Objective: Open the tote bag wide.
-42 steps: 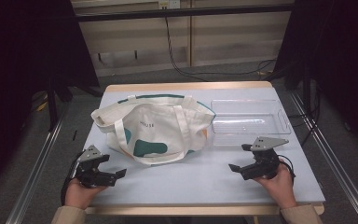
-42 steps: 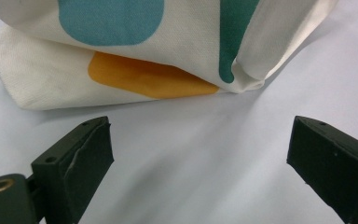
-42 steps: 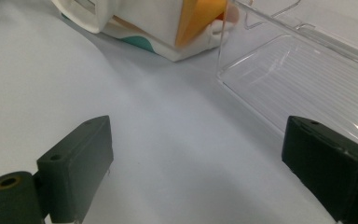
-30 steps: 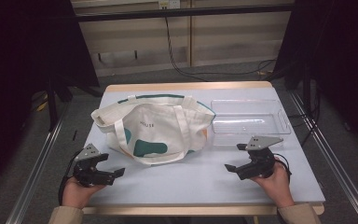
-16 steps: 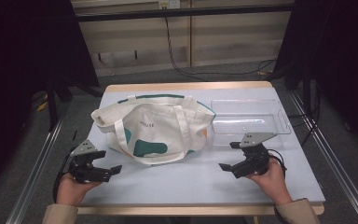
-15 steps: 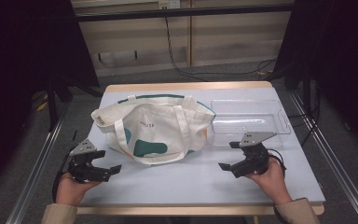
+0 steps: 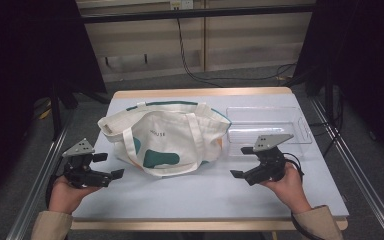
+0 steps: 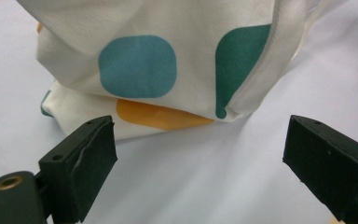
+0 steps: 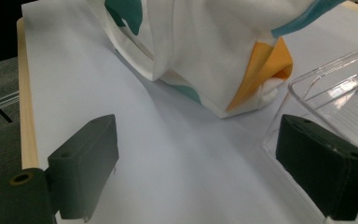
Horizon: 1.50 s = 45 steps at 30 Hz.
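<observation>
A cream tote bag [image 7: 165,140] with teal and orange patches lies in the middle of the pale blue table [image 7: 200,195], its handles draped over it. My left gripper [image 7: 109,166] rests open at the bag's left, its jaws pointing at the bag's lower corner. The left gripper view shows the left gripper [image 8: 205,172] spread wide, with the bag [image 8: 168,60] just beyond and nothing between the jaws. My right gripper [image 7: 241,162] is open to the right of the bag, a short way from its orange corner. In the right gripper view, the right gripper [image 9: 205,168] faces the bag [image 9: 205,46].
A clear plastic tray [image 7: 267,125] sits at the back right beside the bag, and its corner [image 9: 340,93] lies close to my right jaw. Bare table stretches along the front. Metal rails run along both sides of the table.
The right gripper has moved left and forward toward the bag. The left gripper has shifted a little left and away. Both stay open.
</observation>
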{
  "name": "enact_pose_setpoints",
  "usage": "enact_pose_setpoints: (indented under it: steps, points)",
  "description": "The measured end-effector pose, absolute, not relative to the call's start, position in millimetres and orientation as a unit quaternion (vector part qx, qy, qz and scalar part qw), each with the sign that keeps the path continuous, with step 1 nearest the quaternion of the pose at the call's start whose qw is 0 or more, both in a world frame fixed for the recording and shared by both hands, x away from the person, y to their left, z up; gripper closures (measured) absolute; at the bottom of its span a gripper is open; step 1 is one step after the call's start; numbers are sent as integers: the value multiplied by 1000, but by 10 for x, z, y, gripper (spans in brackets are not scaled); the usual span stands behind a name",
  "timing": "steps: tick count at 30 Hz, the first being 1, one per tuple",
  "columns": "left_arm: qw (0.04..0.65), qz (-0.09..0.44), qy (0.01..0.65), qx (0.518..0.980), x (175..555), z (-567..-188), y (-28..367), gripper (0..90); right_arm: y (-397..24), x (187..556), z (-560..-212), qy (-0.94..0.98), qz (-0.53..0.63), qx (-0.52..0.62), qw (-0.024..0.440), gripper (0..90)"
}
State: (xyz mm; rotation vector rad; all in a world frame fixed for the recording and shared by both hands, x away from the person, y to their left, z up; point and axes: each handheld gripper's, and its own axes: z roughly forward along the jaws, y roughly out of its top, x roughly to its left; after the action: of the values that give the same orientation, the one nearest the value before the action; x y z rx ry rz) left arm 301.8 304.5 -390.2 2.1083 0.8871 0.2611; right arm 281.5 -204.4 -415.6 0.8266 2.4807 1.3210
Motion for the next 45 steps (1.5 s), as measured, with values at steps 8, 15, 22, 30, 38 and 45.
enact_pose_setpoints:
  steps: [8,15,22,30,38,45]
  points:
    - [403,104,350,839,3071,-3830,3021,93,-2027,2885,-4059,839,457,279,103,124]
    - [398,100,347,843,3104,-3802,3005,95,-1983,2934,-4023,837,459,280,99,122]
    - [396,98,351,843,3144,-3769,3036,95,-1925,2978,-3968,838,462,272,97,121]
    - [392,100,354,843,3193,-3698,3042,96,-1916,3044,-3937,834,468,279,92,117]
    - [391,101,356,843,3251,-3634,3040,94,-1897,3098,-3894,828,477,280,92,115]
    - [388,107,353,845,3286,-3537,3035,90,-1886,3134,-3846,826,481,281,93,115]
